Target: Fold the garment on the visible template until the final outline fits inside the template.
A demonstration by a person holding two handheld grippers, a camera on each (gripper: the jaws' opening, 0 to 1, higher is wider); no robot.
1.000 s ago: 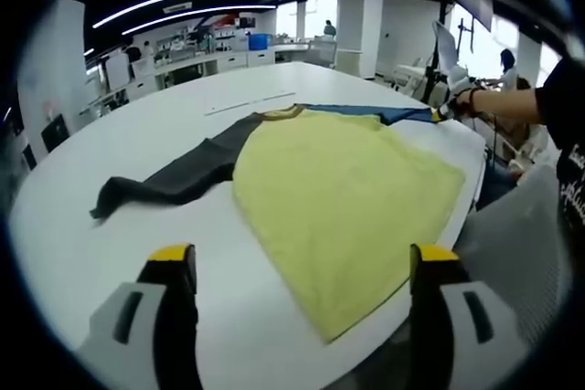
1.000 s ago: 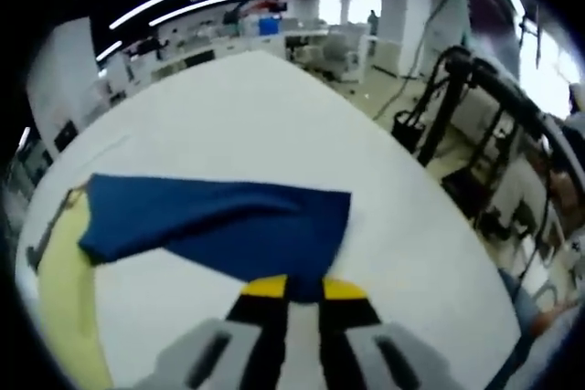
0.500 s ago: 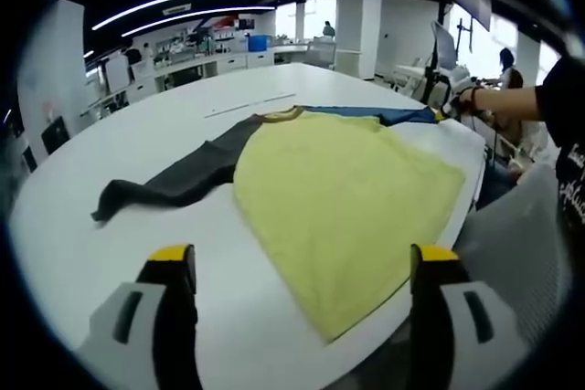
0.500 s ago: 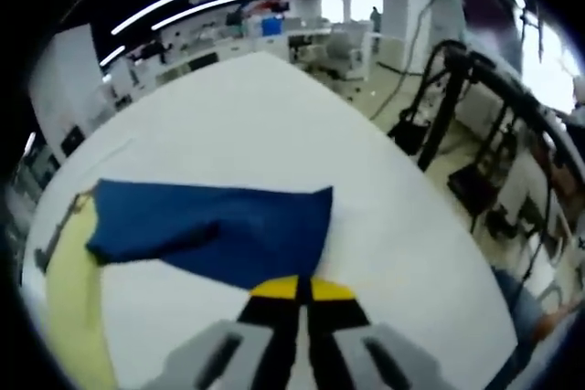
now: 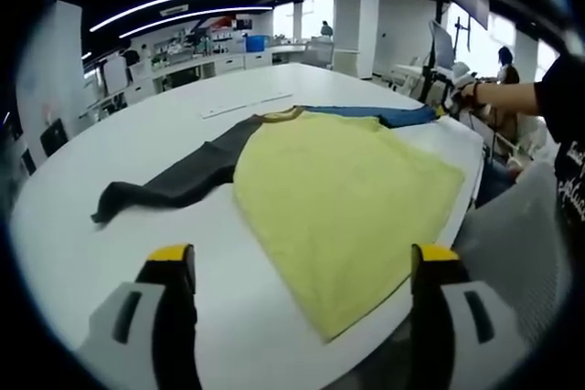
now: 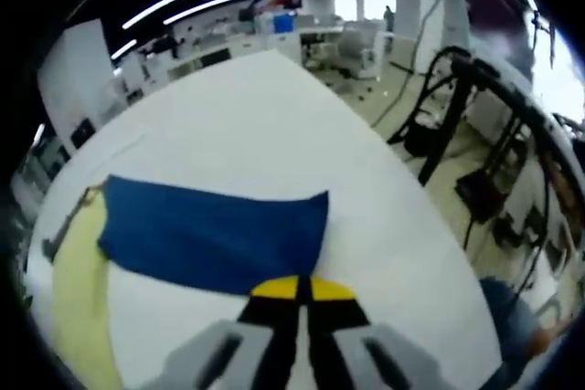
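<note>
One garment (image 5: 338, 189) lies on one white table (image 5: 110, 253), with one yellow body, one dark sleeve (image 5: 178, 180) and one blue sleeve (image 6: 215, 235). Two grippers are counted: the left gripper (image 5: 302, 267) and the right gripper (image 6: 298, 288).

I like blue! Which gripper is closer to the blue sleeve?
Right. The right gripper is shut on the blue sleeve at its cuff; the left gripper hangs open across the shirt, far from it.
</note>
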